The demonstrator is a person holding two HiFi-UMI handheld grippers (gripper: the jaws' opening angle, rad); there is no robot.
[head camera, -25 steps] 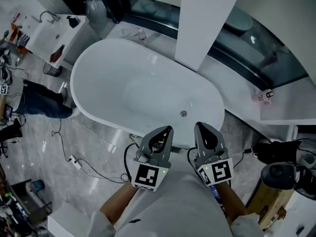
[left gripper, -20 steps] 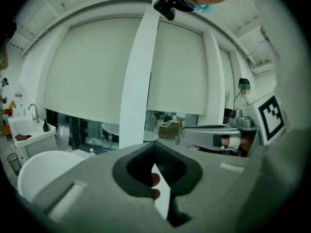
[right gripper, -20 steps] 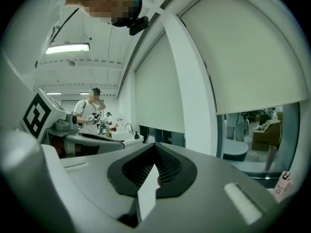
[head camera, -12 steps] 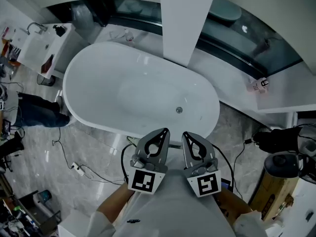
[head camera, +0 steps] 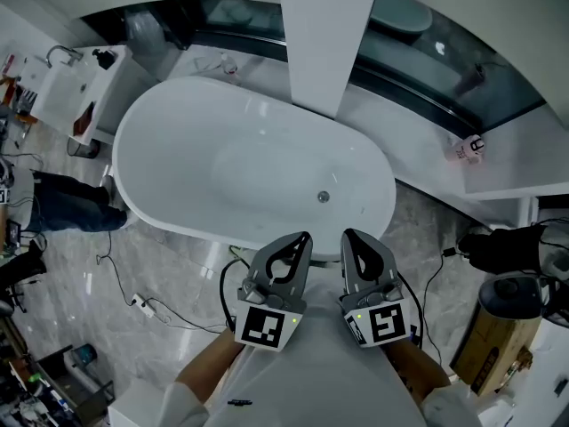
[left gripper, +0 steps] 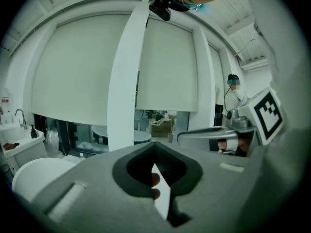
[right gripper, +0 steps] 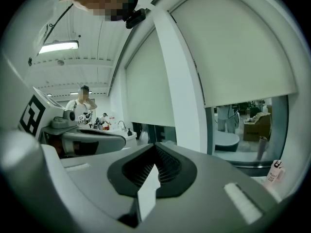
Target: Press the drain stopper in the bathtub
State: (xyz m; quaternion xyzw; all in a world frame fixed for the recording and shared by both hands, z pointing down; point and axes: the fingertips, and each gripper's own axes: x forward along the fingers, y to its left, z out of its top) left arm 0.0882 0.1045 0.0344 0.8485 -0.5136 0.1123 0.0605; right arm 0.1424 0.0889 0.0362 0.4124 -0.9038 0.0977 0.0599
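Floor (head camera: 169,265) is grey marble-look tile with a few cables (head camera: 135,302) trailing over it. A white column (head camera: 322,34) stands by a curved run of dark windows (head camera: 436,65), pale blinds (left gripper: 82,72) pulled most of the way down. White sink counter (head camera: 53,92) off to the left, strip light (right gripper: 58,46) lit overhead.

Vs 1 s ago the head view has swung: the white oval bathtub (head camera: 222,167), its round metal drain stopper (head camera: 324,197) and the white square column (head camera: 320,34) sit further left & a bit higher in frame. The right grey gripper (head camera: 348,235) had closed in on the left grey gripper (head camera: 305,236) 0.5 s ago; now it's back out to the right, gap btwn them wider.
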